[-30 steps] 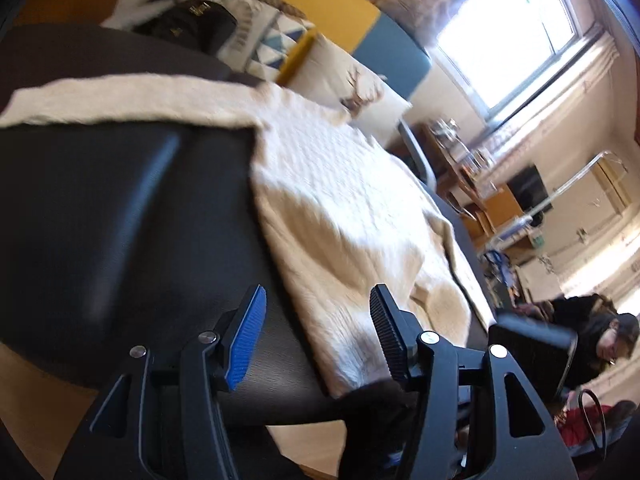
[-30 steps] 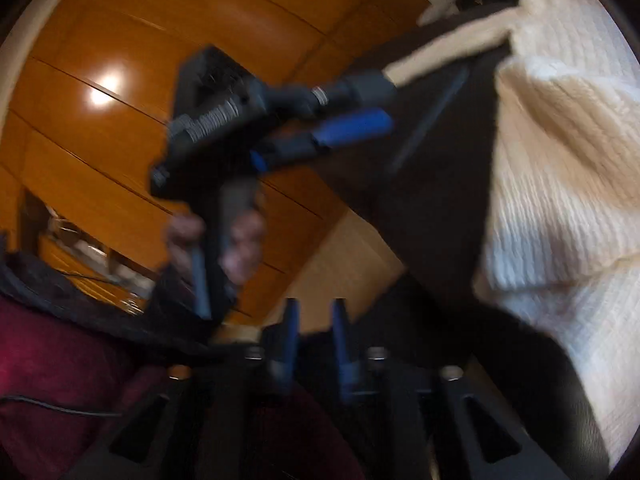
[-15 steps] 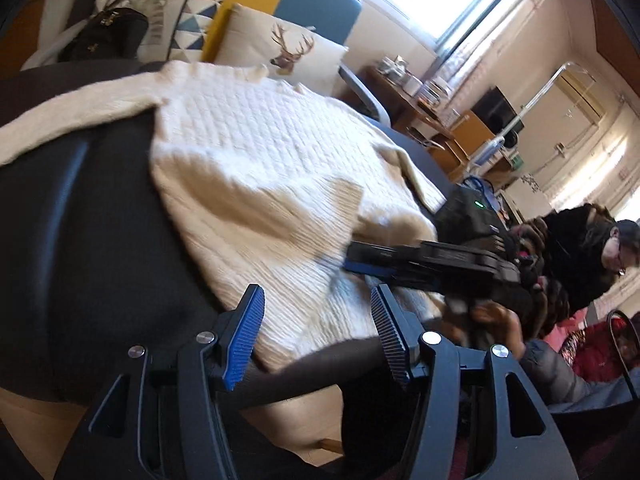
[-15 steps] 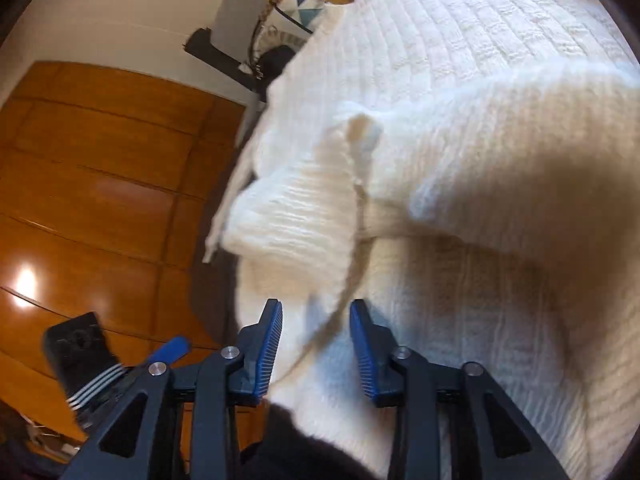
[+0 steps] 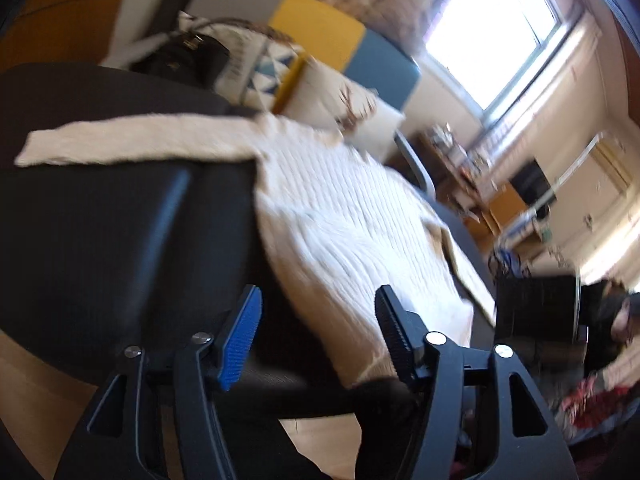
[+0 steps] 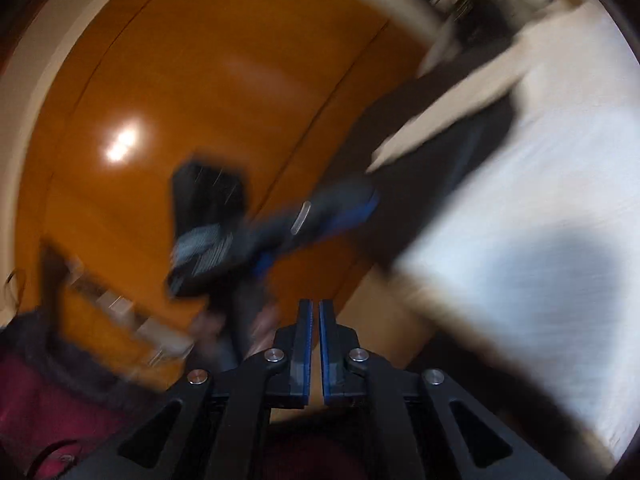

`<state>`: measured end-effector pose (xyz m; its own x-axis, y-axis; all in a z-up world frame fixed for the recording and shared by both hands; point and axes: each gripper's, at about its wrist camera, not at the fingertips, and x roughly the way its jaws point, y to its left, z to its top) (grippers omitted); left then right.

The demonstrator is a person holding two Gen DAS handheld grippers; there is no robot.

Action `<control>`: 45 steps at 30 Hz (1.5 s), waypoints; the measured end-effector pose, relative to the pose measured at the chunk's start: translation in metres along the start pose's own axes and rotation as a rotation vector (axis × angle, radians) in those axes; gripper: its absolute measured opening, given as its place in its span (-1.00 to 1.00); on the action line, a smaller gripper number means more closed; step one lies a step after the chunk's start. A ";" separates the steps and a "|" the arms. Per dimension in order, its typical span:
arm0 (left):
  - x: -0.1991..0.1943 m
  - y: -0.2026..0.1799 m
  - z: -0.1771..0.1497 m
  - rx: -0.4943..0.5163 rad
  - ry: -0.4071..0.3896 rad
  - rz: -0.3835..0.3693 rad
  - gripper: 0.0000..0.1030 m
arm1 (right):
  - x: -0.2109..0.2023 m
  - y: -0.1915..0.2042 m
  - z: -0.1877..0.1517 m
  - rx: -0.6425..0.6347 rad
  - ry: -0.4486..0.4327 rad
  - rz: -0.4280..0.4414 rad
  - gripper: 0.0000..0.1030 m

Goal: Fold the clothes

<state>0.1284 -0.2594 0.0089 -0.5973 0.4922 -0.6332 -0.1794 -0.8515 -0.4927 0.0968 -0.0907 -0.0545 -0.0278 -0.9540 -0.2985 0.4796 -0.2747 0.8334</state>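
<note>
A cream knitted sweater [image 5: 352, 232] lies spread on a dark round table [image 5: 120, 240], one sleeve [image 5: 132, 144] stretched out to the left. My left gripper [image 5: 316, 332] is open and empty, just above the table's near edge at the sweater's hem. In the blurred right wrist view the sweater [image 6: 540, 200] fills the right side. My right gripper [image 6: 314, 320] is shut with nothing between its pads, off the table's edge. The left gripper [image 6: 320, 216] shows there too, at the table edge.
Cushions [image 5: 360, 108] and a black handbag [image 5: 188, 56] sit on a sofa behind the table. A person [image 5: 616, 312] sits at the right. An orange wooden wall [image 6: 200, 100] stands to the left of the table.
My right gripper has drawn back off the sweater, swung left and shut. The left gripper's view has swung back to the left. The sweater lies flatter.
</note>
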 end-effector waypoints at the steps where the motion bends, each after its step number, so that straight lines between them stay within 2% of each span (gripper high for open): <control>1: -0.001 0.005 0.003 -0.013 -0.008 0.004 0.26 | 0.013 -0.002 -0.005 -0.014 0.053 -0.086 -0.55; 2: 0.000 0.010 0.005 -0.028 -0.008 0.003 0.26 | 0.026 -0.004 -0.011 -0.028 0.106 -0.171 -0.35; 4: 0.005 0.015 0.009 -0.060 0.003 -0.021 0.26 | 0.036 -0.021 -0.020 0.054 0.199 -0.164 -0.35; 5: 0.009 0.013 0.009 -0.054 0.016 -0.032 0.26 | 0.030 -0.023 -0.024 0.049 0.196 -0.207 -0.35; 6: 0.014 0.009 0.009 -0.032 0.030 -0.039 0.26 | 0.017 -0.023 -0.026 0.040 0.175 -0.247 -0.35; 8: 0.026 -0.003 0.007 0.011 0.059 -0.061 0.26 | -0.029 -0.029 -0.035 0.112 0.076 -0.279 -0.35; 11: 0.056 -0.022 -0.002 0.058 0.140 -0.115 0.26 | -0.125 -0.035 -0.066 0.231 -0.145 -0.435 -0.35; 12: 0.068 -0.028 -0.005 0.068 0.168 -0.125 0.26 | -0.157 -0.036 -0.080 0.267 -0.213 -0.514 -0.35; 14: 0.090 -0.036 -0.012 0.084 0.225 -0.126 0.26 | -0.211 -0.037 -0.110 0.330 -0.304 -0.777 -0.36; 15: 0.102 -0.040 -0.015 0.090 0.252 -0.125 0.26 | -0.226 -0.035 -0.124 0.338 -0.306 -0.938 -0.36; 16: 0.112 -0.042 -0.018 0.092 0.277 -0.122 0.26 | -0.236 -0.033 -0.136 0.331 -0.299 -1.043 -0.36; 17: 0.120 -0.043 -0.021 0.092 0.301 -0.118 0.26 | -0.243 -0.032 -0.146 0.326 -0.299 -1.093 -0.36; 21: 0.145 -0.045 -0.029 0.110 0.362 -0.059 0.26 | -0.266 -0.021 -0.177 0.289 -0.333 -1.109 -0.36; 24: 0.152 -0.046 -0.030 0.125 0.377 -0.022 0.26 | -0.244 -0.015 -0.137 0.232 -0.303 -1.157 -0.36; 26: 0.153 -0.049 -0.032 0.145 0.381 -0.006 0.26 | -0.229 -0.019 -0.116 0.201 -0.227 -1.209 -0.36; 29: 0.157 -0.050 -0.033 0.159 0.391 0.009 0.26 | -0.210 -0.023 -0.104 0.119 -0.094 -1.313 -0.39; 30: 0.158 -0.049 -0.033 0.162 0.392 0.009 0.26 | -0.210 -0.022 -0.103 0.111 -0.080 -1.325 -0.44; 31: 0.159 -0.049 -0.033 0.165 0.393 0.009 0.26 | -0.209 -0.021 -0.102 0.103 -0.066 -1.337 -0.73; 32: 0.159 -0.049 -0.032 0.164 0.393 0.008 0.26 | -0.208 -0.020 -0.101 0.095 -0.052 -1.349 -0.85; 35: 0.159 -0.046 -0.029 0.160 0.397 0.002 0.26 | -0.224 -0.010 -0.108 0.127 -0.060 -1.370 -0.90; 39: 0.155 -0.039 -0.028 0.139 0.397 -0.025 0.26 | -0.267 0.034 -0.129 0.205 -0.179 -1.358 -0.90; 41: 0.155 -0.037 -0.027 0.135 0.396 -0.030 0.26 | -0.278 0.041 -0.147 0.258 -0.157 -1.370 -0.90; 44: 0.156 -0.039 -0.027 0.141 0.399 -0.022 0.26 | -0.282 0.035 -0.172 0.322 -0.090 -1.456 -0.90; 45: 0.156 -0.040 -0.027 0.147 0.400 -0.017 0.26 | -0.285 0.032 -0.176 0.342 -0.100 -1.450 -0.89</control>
<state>0.0632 -0.1435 -0.0864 -0.2481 0.5127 -0.8219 -0.3129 -0.8454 -0.4329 0.2744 0.1933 -0.0246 -0.3531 0.1660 -0.9208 -0.2400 -0.9673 -0.0824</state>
